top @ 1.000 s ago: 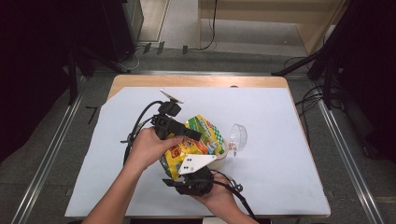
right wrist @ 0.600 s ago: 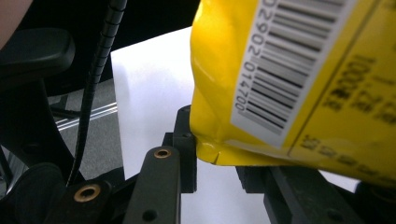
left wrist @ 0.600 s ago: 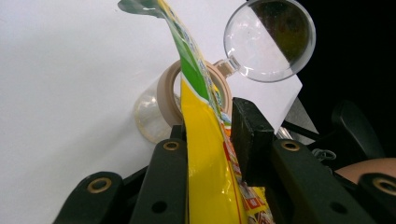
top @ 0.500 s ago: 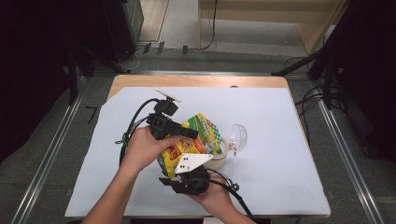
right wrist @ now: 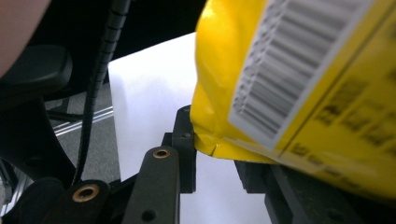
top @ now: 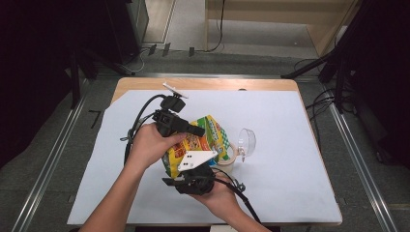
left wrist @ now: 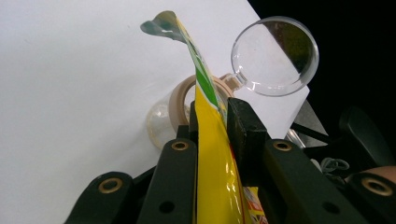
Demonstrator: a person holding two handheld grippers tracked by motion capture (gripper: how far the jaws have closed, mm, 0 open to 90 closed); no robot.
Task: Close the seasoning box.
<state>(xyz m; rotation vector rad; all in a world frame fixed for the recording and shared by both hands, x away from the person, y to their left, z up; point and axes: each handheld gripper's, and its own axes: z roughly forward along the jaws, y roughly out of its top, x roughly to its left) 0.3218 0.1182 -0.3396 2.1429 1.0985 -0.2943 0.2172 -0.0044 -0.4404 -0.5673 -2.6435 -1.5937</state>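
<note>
The left tool (left wrist: 212, 123) has just been closing and pinches the glossy yellow snack bag (top: 198, 145); the right tool (right wrist: 215, 144) grips its bottom corner above the white tabletop (top: 300, 145).

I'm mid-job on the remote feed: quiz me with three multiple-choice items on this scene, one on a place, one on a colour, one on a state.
1. Where does the clear jar stand relative to the yellow snack bag in the high view?
A. At the table's far left corner
B. Just right of the bag
C. On the floor

2. What is the main colour of the bag?
A. Blue
B. Red
C. Yellow

3. What is the state of the jar's round clear lid?
A. Swung open on its hinge
C. Shut on the mouth
B. Lying apart from the jar

Answers: 1 B, the jar peeks out at the bag's right side on the white mat. 2 C, both gripper views show glossy yellow film pinched by the left tongs and right tongs. 3 A, the lid stands up beside the tan rim, mouth uncovered.
</note>
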